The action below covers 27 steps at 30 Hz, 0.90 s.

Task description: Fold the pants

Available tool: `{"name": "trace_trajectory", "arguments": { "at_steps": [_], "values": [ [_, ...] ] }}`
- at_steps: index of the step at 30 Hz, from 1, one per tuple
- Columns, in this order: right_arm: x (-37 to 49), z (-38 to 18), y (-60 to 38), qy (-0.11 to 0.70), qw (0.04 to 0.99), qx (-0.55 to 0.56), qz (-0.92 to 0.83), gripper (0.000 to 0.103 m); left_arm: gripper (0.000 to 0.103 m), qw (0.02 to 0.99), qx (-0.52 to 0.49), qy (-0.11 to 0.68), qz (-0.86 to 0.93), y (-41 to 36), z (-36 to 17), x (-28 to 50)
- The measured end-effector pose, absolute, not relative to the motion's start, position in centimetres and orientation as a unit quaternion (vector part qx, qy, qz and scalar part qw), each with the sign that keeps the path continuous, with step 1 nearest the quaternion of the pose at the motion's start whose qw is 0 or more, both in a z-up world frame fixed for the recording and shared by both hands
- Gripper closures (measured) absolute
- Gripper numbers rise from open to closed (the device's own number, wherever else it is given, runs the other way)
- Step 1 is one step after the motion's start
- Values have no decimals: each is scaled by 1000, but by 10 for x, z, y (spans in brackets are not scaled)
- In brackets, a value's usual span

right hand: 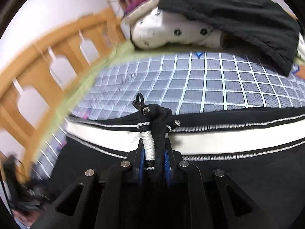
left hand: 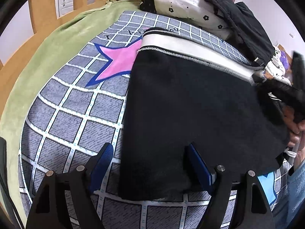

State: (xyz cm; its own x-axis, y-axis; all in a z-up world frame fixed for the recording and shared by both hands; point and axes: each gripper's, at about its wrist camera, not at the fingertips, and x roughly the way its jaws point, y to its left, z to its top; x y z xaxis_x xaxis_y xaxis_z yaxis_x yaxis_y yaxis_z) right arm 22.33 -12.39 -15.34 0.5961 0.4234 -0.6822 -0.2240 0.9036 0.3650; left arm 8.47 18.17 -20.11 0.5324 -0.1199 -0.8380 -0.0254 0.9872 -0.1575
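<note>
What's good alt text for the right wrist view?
The right hand-held gripper is shut on a bunched fold of the black pants at their white waistband stripe. Beyond lies a grey checked bedspread and a wooden bed rail, motion-blurred.

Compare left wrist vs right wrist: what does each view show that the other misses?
Left wrist only: the pink star on the bedspread, the left tongs open at the near edge of the pants, and a hand at the right edge.

Right wrist only: the right tongs shut on a bunched piece of the white waistband, with the drawstring tip poking up.

Both: the black pants, the grid bedspread, the wooden rail, the flower-print pillow.
</note>
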Motion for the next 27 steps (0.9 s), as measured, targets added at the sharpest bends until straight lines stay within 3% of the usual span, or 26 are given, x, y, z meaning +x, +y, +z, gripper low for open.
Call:
{"name": "trace_trajectory", "arguments": {
  "at_steps": [4, 6, 10, 16, 22, 27],
  "values": [
    [236, -190, -104, 471, 869, 38, 147, 80, 24, 883, -63, 463, -32, 177, -192, 82],
    [233, -177, -103, 468, 872, 17, 143, 70, 24, 889, -52, 453, -30, 174, -189, 80],
    [201, -142, -114, 430, 893, 11, 133, 65, 24, 884, -51, 463, -34, 172, -192, 83],
    [130, -134, -114, 448, 878, -39, 162, 54, 22, 872, -81, 481, -39, 178, -201, 87],
    [65, -168, -138, 457, 879, -1, 132, 48, 22, 875, -77, 477, -33, 176, -204, 86],
    [43, -142, -163, 440, 893, 26, 92, 48, 24, 877, -95, 471, -31, 181, -202, 78]
  ]
}}
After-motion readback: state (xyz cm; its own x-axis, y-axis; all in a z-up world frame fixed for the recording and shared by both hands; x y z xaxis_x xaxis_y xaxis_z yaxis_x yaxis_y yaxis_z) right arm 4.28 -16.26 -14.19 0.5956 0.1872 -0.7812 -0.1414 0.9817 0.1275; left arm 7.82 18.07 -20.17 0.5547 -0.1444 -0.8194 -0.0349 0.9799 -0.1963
